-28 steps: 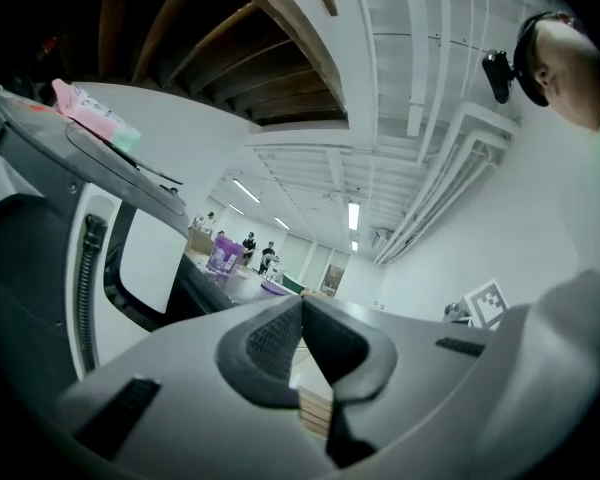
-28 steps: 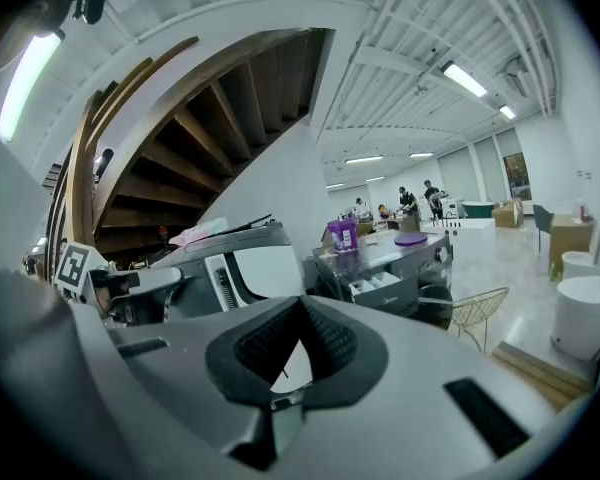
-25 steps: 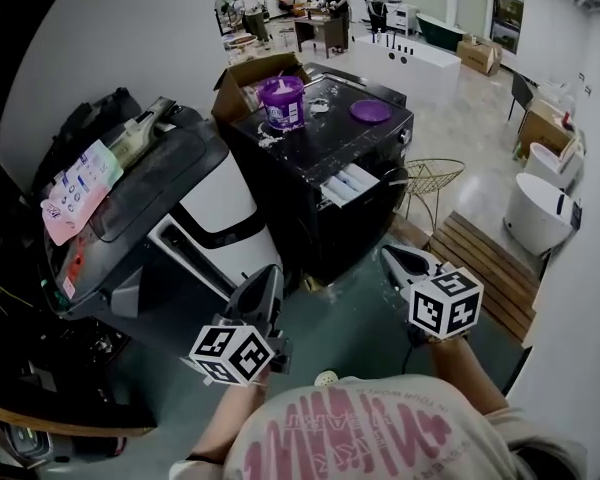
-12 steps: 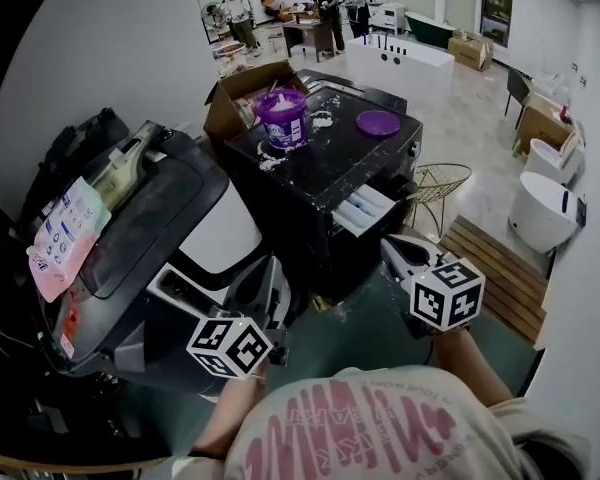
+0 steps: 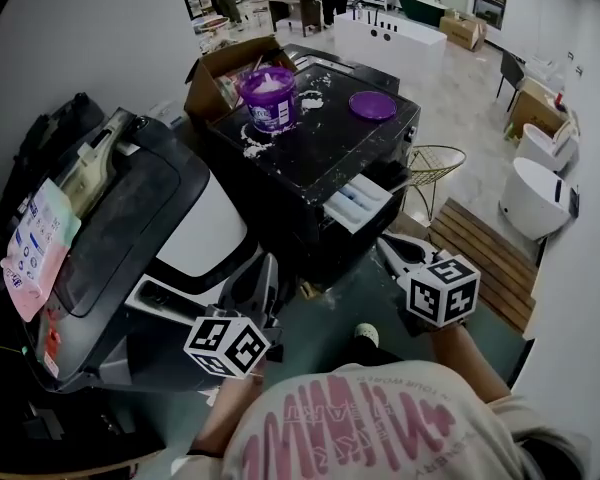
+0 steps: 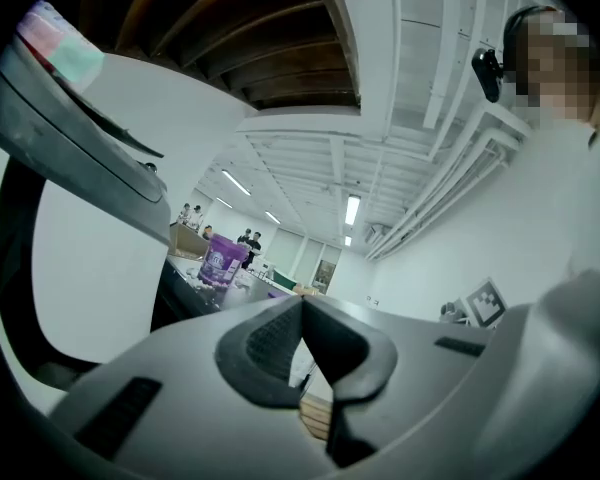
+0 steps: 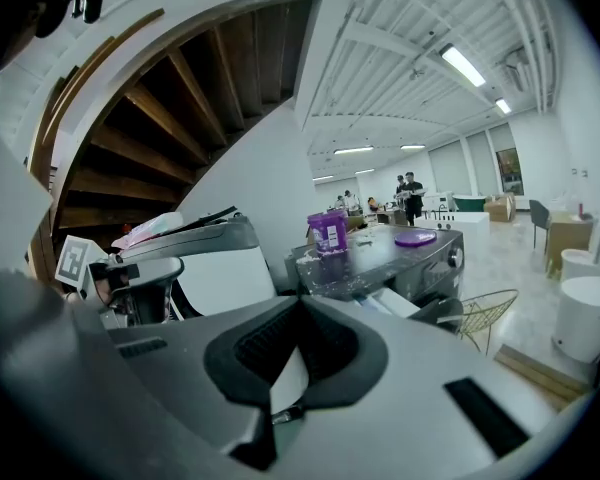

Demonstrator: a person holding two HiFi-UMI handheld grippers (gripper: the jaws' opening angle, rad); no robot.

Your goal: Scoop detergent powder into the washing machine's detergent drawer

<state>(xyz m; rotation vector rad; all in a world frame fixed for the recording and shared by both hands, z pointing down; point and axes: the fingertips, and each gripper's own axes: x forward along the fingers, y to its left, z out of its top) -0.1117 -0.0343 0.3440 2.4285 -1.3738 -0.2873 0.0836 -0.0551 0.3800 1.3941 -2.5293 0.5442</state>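
A purple detergent tub (image 5: 268,98) stands open on the black washing machine's powder-strewn top (image 5: 320,153), with its purple lid (image 5: 372,105) lying to the right. The detergent drawer (image 5: 356,203) is pulled out of the machine's front. My left gripper (image 5: 269,266) is shut and empty, low in front of the machine's left corner. My right gripper (image 5: 385,245) is shut and empty, just below the drawer. The left gripper view has the shut gripper (image 6: 302,303) and the tub (image 6: 222,263) far off. Beyond the shut gripper (image 7: 300,303), the right gripper view shows tub (image 7: 328,232), lid (image 7: 416,236) and drawer (image 7: 388,303).
A grey and white machine (image 5: 130,208) with a raised lid stands at the left, close to the left gripper. A cardboard box (image 5: 215,83) sits behind the tub. A wire basket (image 5: 430,173), a wooden pallet (image 5: 485,263) and white tubs (image 5: 535,203) are at the right. People stand far back.
The black washing machine has come nearer and lower in the head view as the person steps toward it. Both grippers stay shut and have moved up closer to its front.
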